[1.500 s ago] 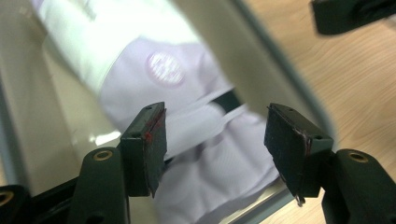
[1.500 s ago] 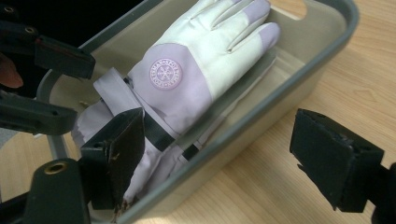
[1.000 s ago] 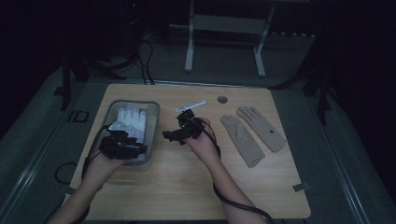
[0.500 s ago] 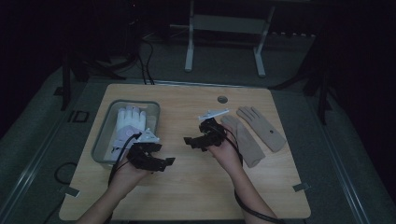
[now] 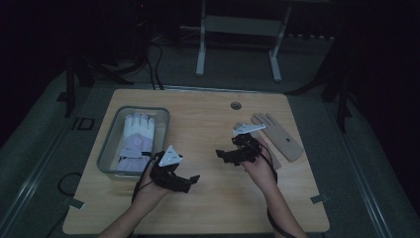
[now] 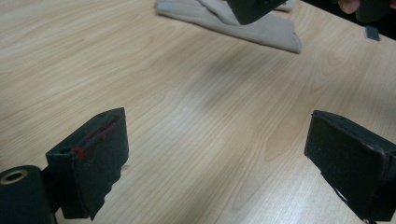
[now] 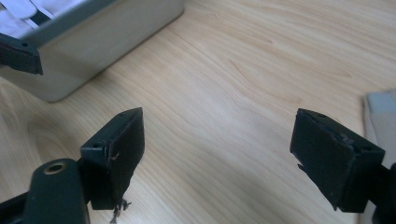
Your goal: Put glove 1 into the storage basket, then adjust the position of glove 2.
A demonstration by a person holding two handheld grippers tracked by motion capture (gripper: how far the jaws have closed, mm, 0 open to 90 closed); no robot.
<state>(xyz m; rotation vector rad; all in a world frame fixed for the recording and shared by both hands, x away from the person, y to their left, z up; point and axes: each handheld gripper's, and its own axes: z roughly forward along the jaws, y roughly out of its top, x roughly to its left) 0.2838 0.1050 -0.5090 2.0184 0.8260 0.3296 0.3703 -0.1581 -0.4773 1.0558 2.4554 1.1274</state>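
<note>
Since one white glove (image 5: 137, 140) already lies in the tray (image 5: 110, 148), my left gripper (image 5: 188, 182) and right gripper (image 5: 224, 155) hold jaws apart, empty, and the left jaws have just been opening, near the tan gloves (image 5: 277, 137) on the counter (image 5: 208, 198).

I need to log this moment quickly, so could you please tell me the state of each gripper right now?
Left gripper: open, fingers just been opening, nothing between them, over bare table.
Right gripper: open, holding nothing.

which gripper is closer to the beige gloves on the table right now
Right. The right gripper hangs open just left of the beige gloves, its hand over one. The left gripper, also open, is farther left, beside the tray.
</note>
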